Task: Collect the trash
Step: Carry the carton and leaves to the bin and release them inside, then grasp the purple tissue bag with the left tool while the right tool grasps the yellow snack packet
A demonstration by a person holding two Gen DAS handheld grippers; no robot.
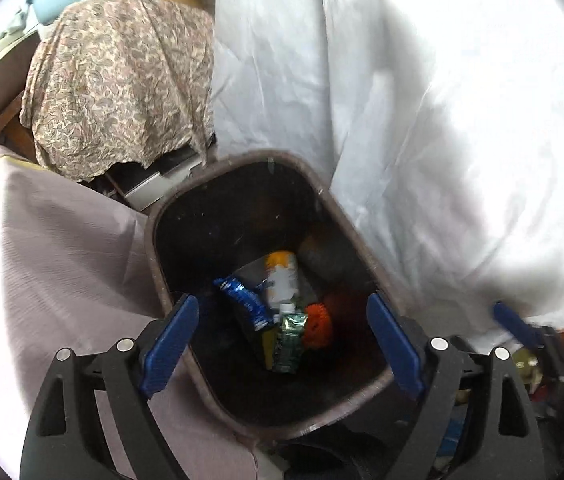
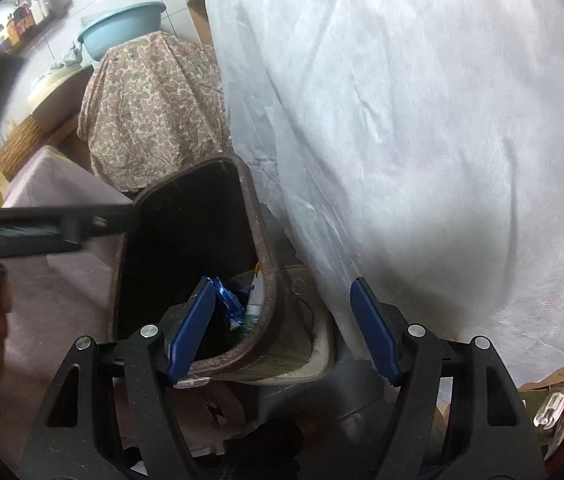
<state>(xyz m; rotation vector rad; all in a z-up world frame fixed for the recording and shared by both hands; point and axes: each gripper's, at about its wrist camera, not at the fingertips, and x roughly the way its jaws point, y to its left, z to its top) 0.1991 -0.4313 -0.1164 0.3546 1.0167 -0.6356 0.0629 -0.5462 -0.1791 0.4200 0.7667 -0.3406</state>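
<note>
Left tongs (image 1: 282, 344) spread wide and empty over the brown bin (image 1: 170, 208); right tongs (image 2: 282, 328) also apart, gripping nothing, astride its right rim. Low in the bin, left to right: blue crinkly wrapper (image 1: 242, 300), white bottle with orange cap (image 1: 281, 276), green foil pouch (image 1: 291, 336), orange ribbed piece (image 1: 318, 322). Probably light, crushable, slippery film; best pinched at a folded edge or the bottle's neck

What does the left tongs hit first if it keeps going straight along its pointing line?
Likely the trash pile at the bottom of the bin: the open left tongs hangs over the bin's mouth, aimed at the green pouch beside the blue wrapper. The way down looks free until then, though depth is unclear.
</note>
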